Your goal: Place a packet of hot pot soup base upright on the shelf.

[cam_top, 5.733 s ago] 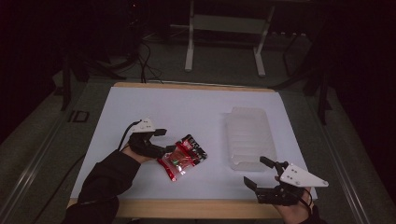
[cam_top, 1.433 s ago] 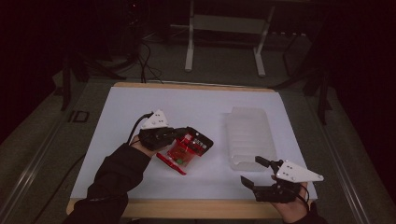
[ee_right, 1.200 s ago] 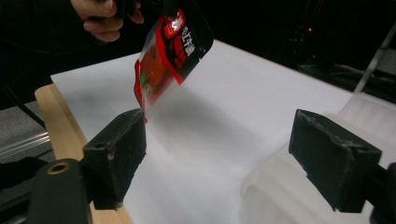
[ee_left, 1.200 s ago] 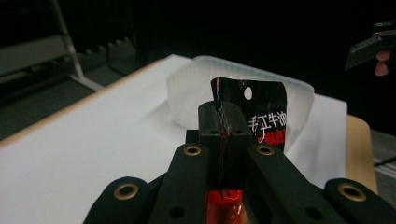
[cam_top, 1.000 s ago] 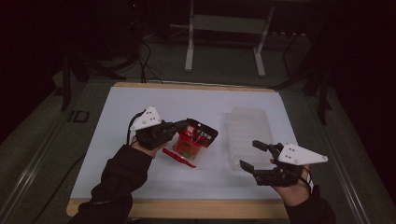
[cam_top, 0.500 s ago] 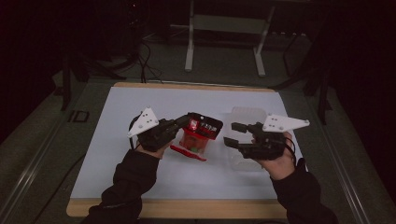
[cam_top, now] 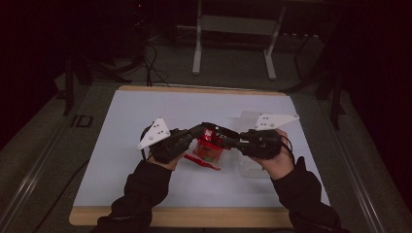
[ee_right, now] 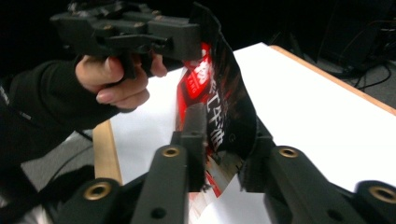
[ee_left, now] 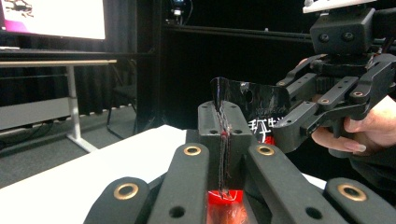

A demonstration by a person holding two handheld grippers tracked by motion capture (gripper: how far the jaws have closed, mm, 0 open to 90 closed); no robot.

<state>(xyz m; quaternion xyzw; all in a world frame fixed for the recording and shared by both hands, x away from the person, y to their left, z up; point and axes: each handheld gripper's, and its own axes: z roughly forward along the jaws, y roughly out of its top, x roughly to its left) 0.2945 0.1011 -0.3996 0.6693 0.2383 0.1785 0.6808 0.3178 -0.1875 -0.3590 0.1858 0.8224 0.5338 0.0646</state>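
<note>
A red and black snack packet [cam_top: 208,148] hangs above the middle of the white table [cam_top: 145,107]. My left gripper [cam_top: 201,128] is shut on its upper edge; in the left gripper view the jaws [ee_left: 224,140] pinch the thin packet [ee_left: 252,102] upright. My right gripper [cam_top: 221,136] meets it from the right. In the right gripper view the packet [ee_right: 219,107] stands between the right gripper's [ee_right: 222,140] jaws, which are still apart. The right gripper [ee_left: 294,105] and the hand that holds it appear close ahead in the left gripper view.
A thin red strip [cam_top: 201,162] lies on the table under the packet. A clear plastic tray [cam_top: 245,116] sits beneath and behind the right hand. The table's wooden front edge [cam_top: 194,216] runs close to both sleeves. Desk legs and cables stand beyond the far edge.
The left gripper lifted the packet off the table and carried it right. The right gripper swung from the front right corner across the tray to the packet.
</note>
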